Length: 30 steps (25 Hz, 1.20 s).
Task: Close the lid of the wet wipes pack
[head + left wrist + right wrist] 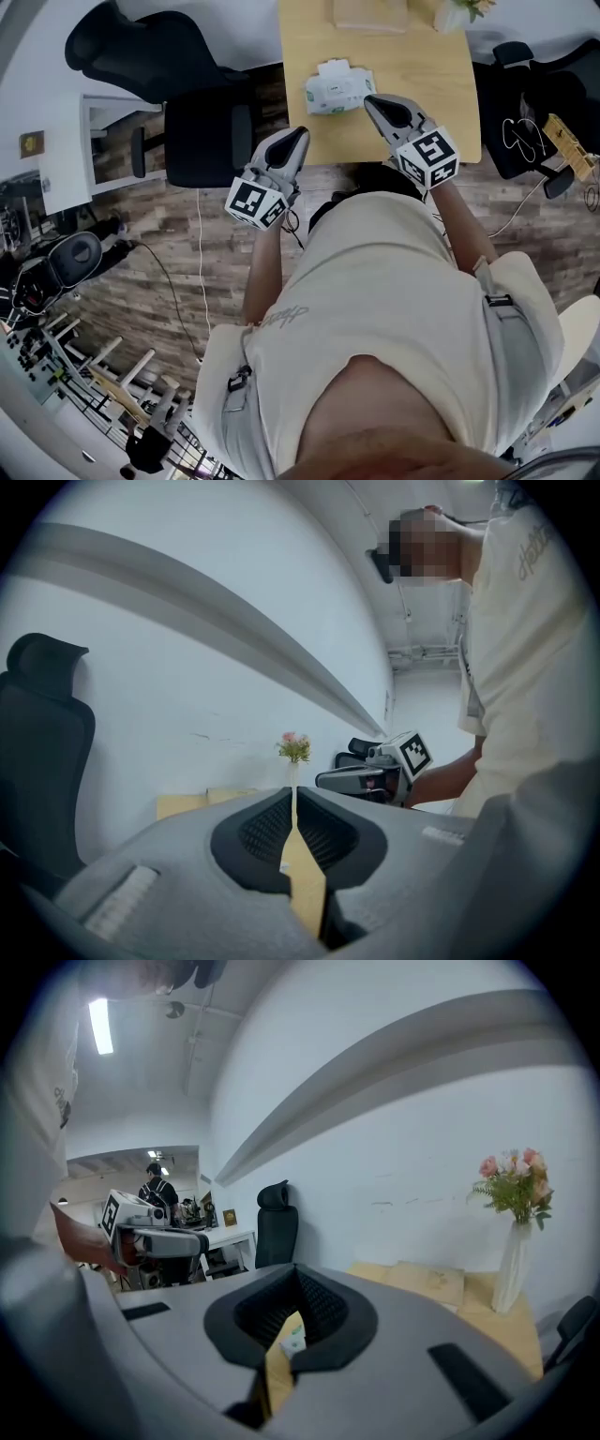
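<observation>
The wet wipes pack (337,86), white with green print, lies on the wooden table (412,56) near its front left part. A white flap shows along its far edge. My right gripper (373,101) is shut and empty, with its tip just right of the pack. In the right gripper view a bit of the pack (292,1340) shows below the closed jaws of the right gripper (298,1283). My left gripper (298,139) is shut and empty, and hangs off the table's front left corner. The left gripper (293,803) points along the table toward the wall.
A black office chair (202,136) stands left of the table. A vase of flowers (514,1241) and a flat cardboard box (427,1283) sit at the table's far end. Cables and a bag (530,131) lie on the floor to the right.
</observation>
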Motion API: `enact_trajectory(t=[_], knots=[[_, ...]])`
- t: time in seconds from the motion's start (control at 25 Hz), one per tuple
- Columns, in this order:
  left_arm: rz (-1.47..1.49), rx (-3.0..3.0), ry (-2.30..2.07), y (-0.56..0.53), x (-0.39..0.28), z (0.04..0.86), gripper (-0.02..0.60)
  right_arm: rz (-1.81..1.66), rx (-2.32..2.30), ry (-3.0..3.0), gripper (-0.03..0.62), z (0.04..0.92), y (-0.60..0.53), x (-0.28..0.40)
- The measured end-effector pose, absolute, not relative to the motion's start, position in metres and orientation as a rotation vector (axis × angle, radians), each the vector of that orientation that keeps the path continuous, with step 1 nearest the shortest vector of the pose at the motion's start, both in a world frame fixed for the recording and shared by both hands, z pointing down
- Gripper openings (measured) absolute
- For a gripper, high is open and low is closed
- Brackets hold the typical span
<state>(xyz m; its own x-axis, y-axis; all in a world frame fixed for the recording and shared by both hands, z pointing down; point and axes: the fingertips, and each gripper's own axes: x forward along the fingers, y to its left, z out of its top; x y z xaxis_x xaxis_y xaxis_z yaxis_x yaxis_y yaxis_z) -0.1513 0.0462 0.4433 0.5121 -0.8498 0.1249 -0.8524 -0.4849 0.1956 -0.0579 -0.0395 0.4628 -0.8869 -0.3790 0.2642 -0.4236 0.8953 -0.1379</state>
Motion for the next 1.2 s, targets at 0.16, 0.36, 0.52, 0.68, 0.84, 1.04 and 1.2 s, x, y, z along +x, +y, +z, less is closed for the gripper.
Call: enact_trajectory(t=[0.16,0.36,0.52,0.68,0.84,1.04,1.2], knots=[[0.032,2.499,-1.422,0.010,-0.145,0.455,0.018,0.211,0.618,-2.804,0.002,0.474,-0.067,-0.044],[0.102,2.479,-1.433,-0.026,-0.134,0.467,0.018,0.269,0.605,-2.799,0.002,0.494,-0.088,-0.021],[0.100,2.485,-1.436,-0.048,-0.122,0.466,0.018,0.294,0.600,-2.793,0.002,0.505,-0.104,-0.007],[0.107,2.520,-1.412,-0.062,-0.116,0.460,0.018,0.291,0.604,-2.802,0.002,0.505,-0.112,-0.003],[0.106,2.564,-1.373,-0.076,-0.115,0.459,0.018,0.320,0.627,-2.788,0.002,0.511,-0.114,-0.002],[0.096,2.579,-1.360,-0.080,-0.123,0.455,0.050,0.324,0.642,-2.774,0.002,0.504,-0.107,-0.010],[0.129,2.603,-1.321,-0.080,-0.128,0.456,0.135,0.294,0.673,-2.775,0.002,0.483,-0.108,-0.018]])
